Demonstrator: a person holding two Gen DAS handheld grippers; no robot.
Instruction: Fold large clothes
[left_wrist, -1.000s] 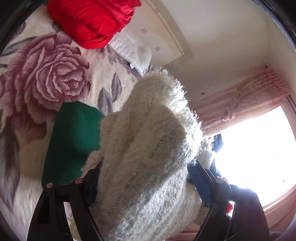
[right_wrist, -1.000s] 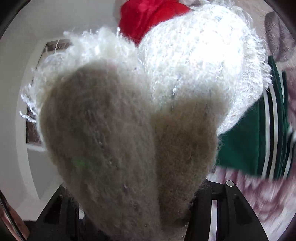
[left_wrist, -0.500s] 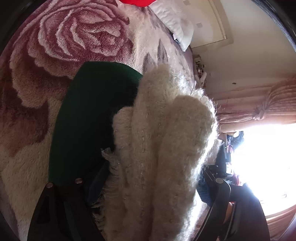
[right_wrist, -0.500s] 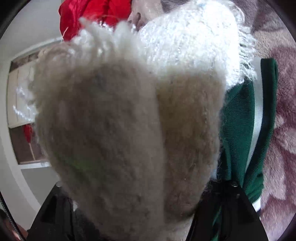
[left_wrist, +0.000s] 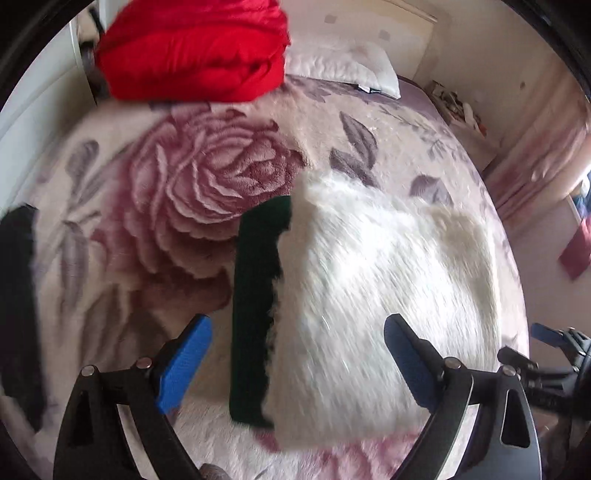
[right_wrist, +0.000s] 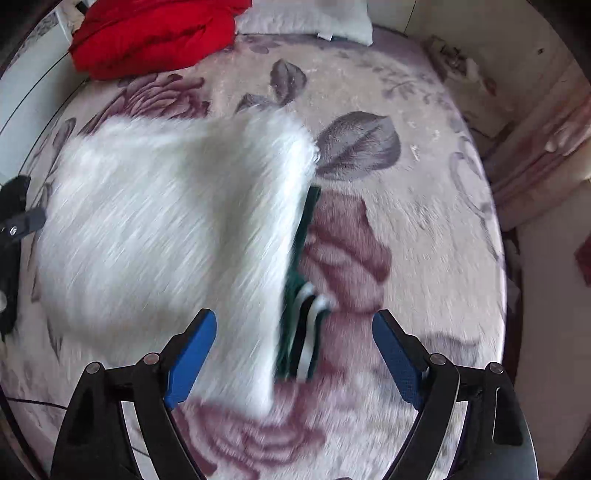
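Observation:
A folded fluffy white sweater (left_wrist: 384, 295) lies flat on the bed, on top of a folded dark green garment (left_wrist: 255, 295) whose edge sticks out on the left. In the right wrist view the white sweater (right_wrist: 173, 229) covers the green garment with white stripes (right_wrist: 303, 321), which peeks out on the right. My left gripper (left_wrist: 295, 354) is open and empty above the sweater's near left edge. My right gripper (right_wrist: 291, 354) is open and empty above its near right edge.
The bed has a rose-patterned plush blanket (left_wrist: 177, 192). A red bundle of cloth (left_wrist: 192, 51) and a white pillow (left_wrist: 343, 66) lie at the headboard. A black garment (left_wrist: 18, 295) lies at the far left. Pink curtains (left_wrist: 546, 140) hang on the right.
Both grippers were shut on the white sweater and held it up. Now the sweater lies on the green garment, and both grippers have opened and drawn back.

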